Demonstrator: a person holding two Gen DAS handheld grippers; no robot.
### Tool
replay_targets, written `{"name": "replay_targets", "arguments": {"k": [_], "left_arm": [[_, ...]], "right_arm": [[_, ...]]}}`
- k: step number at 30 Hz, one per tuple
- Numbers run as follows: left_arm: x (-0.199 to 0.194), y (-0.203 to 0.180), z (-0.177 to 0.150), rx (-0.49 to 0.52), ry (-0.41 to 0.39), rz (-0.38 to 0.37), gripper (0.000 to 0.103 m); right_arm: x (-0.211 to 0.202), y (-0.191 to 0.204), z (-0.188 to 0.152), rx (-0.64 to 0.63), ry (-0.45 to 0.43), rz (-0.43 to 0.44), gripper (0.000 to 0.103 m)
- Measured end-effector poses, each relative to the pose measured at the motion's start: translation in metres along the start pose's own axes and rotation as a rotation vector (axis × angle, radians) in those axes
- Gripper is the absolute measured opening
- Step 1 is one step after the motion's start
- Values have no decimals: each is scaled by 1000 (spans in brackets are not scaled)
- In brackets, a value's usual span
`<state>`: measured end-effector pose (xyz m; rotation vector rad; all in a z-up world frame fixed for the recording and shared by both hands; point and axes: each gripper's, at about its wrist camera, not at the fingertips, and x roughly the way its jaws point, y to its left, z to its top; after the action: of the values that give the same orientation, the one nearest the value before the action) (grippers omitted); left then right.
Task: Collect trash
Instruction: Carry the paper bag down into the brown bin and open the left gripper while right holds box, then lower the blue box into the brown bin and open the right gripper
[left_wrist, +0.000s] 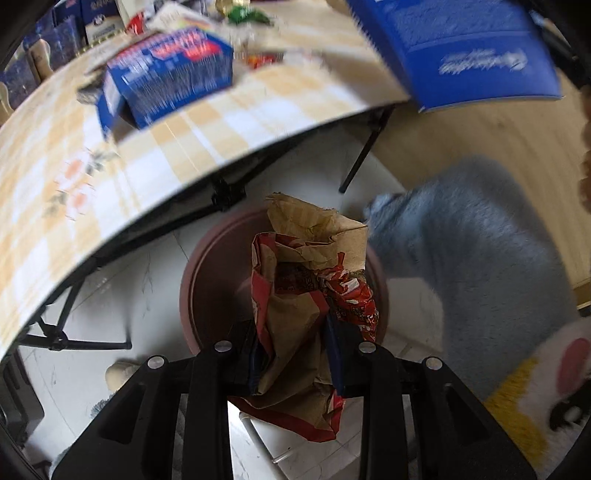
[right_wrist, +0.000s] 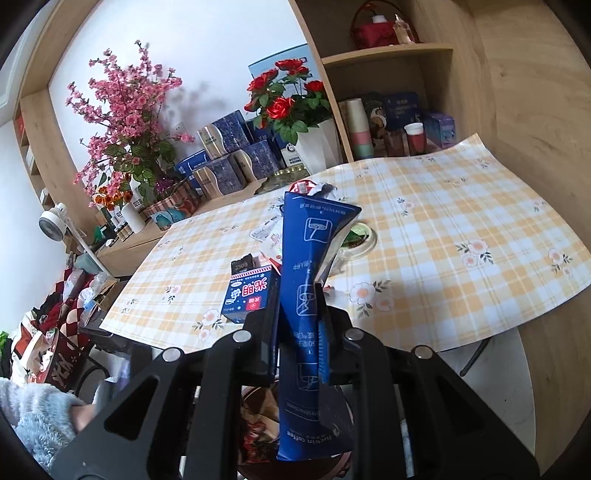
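In the left wrist view my left gripper (left_wrist: 295, 354) points down, shut on a crumpled brown paper bag with red print (left_wrist: 303, 280). The bag hangs over a round maroon bin (left_wrist: 218, 266) on the white floor beside the table edge. In the right wrist view my right gripper (right_wrist: 299, 321) is shut on a flattened blue paper coffee bag (right_wrist: 306, 266), held upright over the near table edge. That same blue bag (left_wrist: 461, 48) shows at the top right of the left wrist view. Below the right gripper, part of the bin and the red-printed bag (right_wrist: 258, 424) are visible.
A yellow checked cloth covers the table (right_wrist: 461, 221). On it lie a blue box (right_wrist: 249, 295), a green-topped lid (right_wrist: 356, 240) and small wrappers. Flowers, tins and cups line the shelves behind. A fluffy grey-blue sleeve (right_wrist: 37, 417) and slipper (left_wrist: 546, 387) are close by.
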<state>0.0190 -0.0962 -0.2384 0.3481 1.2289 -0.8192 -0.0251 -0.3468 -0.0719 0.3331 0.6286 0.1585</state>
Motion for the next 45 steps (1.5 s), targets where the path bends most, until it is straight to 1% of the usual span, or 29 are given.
{"name": "replay_targets", "arguments": {"k": [1, 2, 3, 4, 5, 6, 8, 10, 11, 13, 14, 15, 17, 18, 20, 21, 22, 25, 27, 32, 34, 37, 42, 45], "left_arm": [[7, 1, 0, -6, 13, -4, 29], [12, 2, 1, -8, 17, -8, 33], [18, 4, 1, -14, 16, -16, 40], [21, 5, 2, -23, 5, -19, 43], [20, 6, 2, -33, -16, -21, 53], [16, 10, 3, -51, -53, -27, 62], [3, 17, 3, -101, -119, -45, 71], [-21, 26, 2, -168, -207, -52, 75], [-30, 29, 1, -185, -239, -48, 79], [-59, 35, -5, -219, -341, -12, 86], [-76, 38, -10, -230, -399, 20, 91], [-86, 41, -9, -236, -434, 46, 93], [-108, 46, -17, -251, -509, 102, 95], [-121, 48, -23, -266, -556, 146, 97], [-137, 53, -37, -296, -627, 217, 97], [-143, 56, -44, -307, -650, 245, 97], [-147, 59, -48, -315, -662, 264, 97], [-152, 66, -68, -345, -700, 355, 97], [-148, 68, -77, -367, -707, 384, 97], [-146, 81, -84, -443, -717, 403, 97], [-145, 84, -88, -463, -711, 405, 97], [-141, 85, -88, -464, -695, 407, 97], [-135, 84, -86, -455, -679, 423, 97], [-134, 86, -85, -463, -675, 424, 97]], "right_arm": [[1, -2, 0, 2, 4, 0, 19], [1, -2, 0, 3, 6, 0, 19], [2, -4, -1, 5, 10, 1, 19], [3, -5, -1, 9, 15, 4, 19], [3, -6, -2, 12, 20, 8, 19], [3, -7, -2, 13, 25, 16, 19], [2, -6, -4, 2, 35, 27, 19], [2, -5, -7, -19, 52, 38, 19], [3, -3, -10, -30, 65, 49, 19], [5, 0, -16, -48, 97, 85, 19], [7, 2, -19, -54, 115, 108, 19], [9, 4, -22, -61, 134, 134, 19], [16, 13, -31, -88, 177, 179, 19], [20, 19, -35, -108, 197, 194, 19], [32, 34, -45, -157, 248, 227, 19], [36, 38, -49, -173, 267, 238, 19], [44, 46, -55, -202, 297, 254, 19], [64, 64, -71, -265, 363, 282, 19], [84, 71, -85, -287, 425, 291, 19], [126, 83, -115, -317, 538, 262, 19], [143, 85, -128, -322, 578, 231, 19], [166, 80, -143, -296, 617, 175, 19], [189, 62, -163, -234, 652, 79, 19], [196, 46, -165, -165, 661, 25, 19]]}}
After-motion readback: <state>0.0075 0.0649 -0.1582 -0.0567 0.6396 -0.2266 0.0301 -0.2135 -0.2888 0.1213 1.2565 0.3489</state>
